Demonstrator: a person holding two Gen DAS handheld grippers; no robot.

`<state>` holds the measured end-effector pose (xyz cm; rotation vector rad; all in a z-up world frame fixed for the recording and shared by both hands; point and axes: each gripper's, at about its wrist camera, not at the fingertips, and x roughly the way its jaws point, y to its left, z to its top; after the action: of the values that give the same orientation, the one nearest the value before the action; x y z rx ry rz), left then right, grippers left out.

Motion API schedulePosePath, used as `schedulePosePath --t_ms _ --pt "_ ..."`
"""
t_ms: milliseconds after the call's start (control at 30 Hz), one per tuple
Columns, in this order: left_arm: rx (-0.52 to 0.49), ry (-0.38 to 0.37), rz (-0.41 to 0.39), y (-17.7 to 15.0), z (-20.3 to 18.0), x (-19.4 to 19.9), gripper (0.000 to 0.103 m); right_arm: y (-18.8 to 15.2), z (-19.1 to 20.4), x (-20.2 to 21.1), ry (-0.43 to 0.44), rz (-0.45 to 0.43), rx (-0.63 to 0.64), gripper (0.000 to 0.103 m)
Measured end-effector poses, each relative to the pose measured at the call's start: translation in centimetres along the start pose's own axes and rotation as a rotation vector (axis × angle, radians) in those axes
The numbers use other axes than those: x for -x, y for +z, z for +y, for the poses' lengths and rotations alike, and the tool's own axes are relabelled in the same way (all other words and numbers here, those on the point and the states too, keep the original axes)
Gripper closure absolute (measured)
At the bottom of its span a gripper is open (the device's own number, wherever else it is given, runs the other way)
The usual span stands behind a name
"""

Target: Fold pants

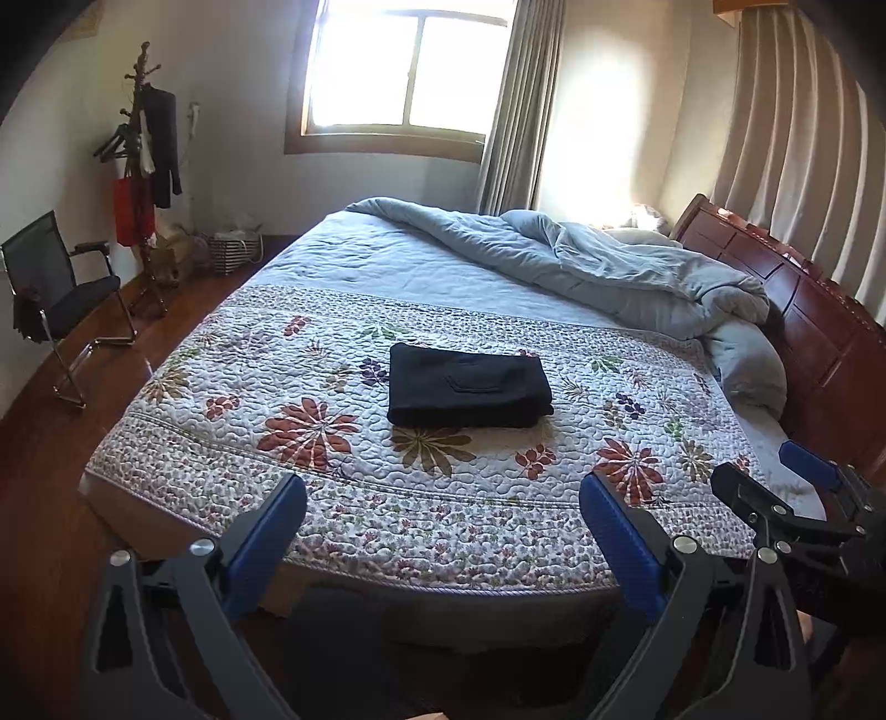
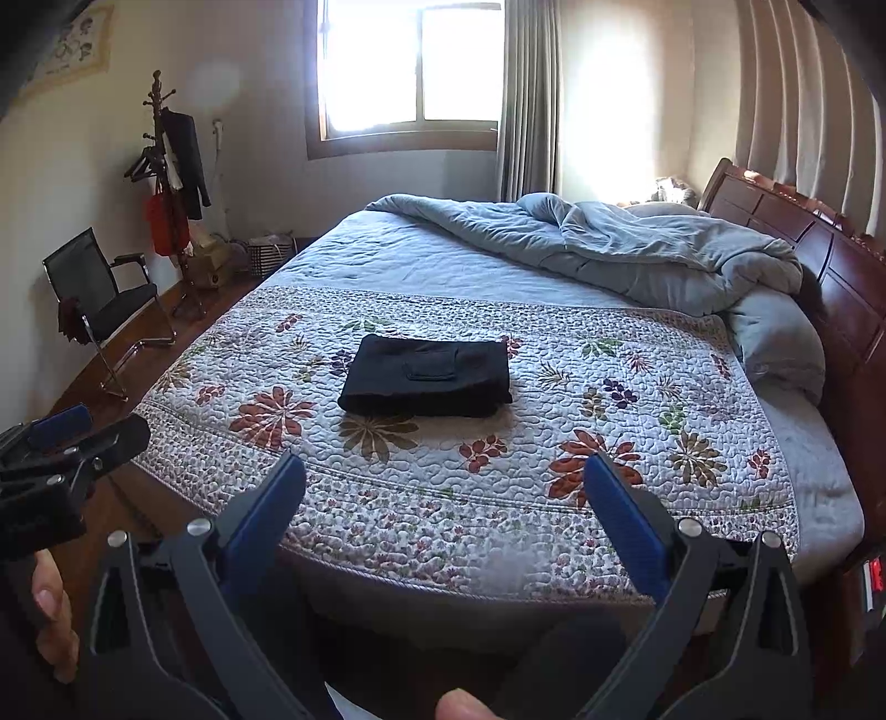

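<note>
Black mesh office chair (image 1: pixel 61 293) on wooden floor at far left, left gripper (image 1: pixel 443 531) with blue-padded fingers spread wide and empty, black pants (image 1: pixel 468 386) folded into a neat rectangle on floral quilted bedspread (image 1: pixel 232 443), well apart from both tools, right gripper (image 2: pixel 443 515) likewise spread and empty, rumpled grey-blue duvet (image 1: pixel 609 266) against dark red wooden headboard (image 1: pixel 803 299).

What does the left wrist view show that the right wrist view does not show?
Only the left wrist view shows the right gripper from the side, at its right edge, with fingers apart.

Only the right wrist view shows the left gripper from the side, at its left edge, a framed picture on the wall, and a bare hand.

Both show the folded black pants lying on the floral quilted bedspread, the rumpled grey-blue duvet, the black mesh chair and the wooden coat stand. Neither gripper touches the pants.
</note>
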<state>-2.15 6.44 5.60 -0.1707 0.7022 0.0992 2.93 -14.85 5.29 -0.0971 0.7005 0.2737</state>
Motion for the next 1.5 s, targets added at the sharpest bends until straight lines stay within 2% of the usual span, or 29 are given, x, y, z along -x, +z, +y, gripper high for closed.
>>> schedulePosePath --t_ms 367,967,1500 --pt "-0.004 0.011 0.004 0.1 -0.2 -0.9 0.004 -0.3 -0.7 -1.2 -0.005 0.021 -0.013 0.003" --pt "-0.004 0.046 -0.075 -0.5 0.4 0.0 0.004 -1.2 -0.3 -1.3 0.006 0.004 -0.025 0.003" --pt "-0.029 0.063 -0.071 -1.1 0.3 0.0 0.004 -1.3 0.2 -1.3 -0.012 -0.017 -0.022 0.003"
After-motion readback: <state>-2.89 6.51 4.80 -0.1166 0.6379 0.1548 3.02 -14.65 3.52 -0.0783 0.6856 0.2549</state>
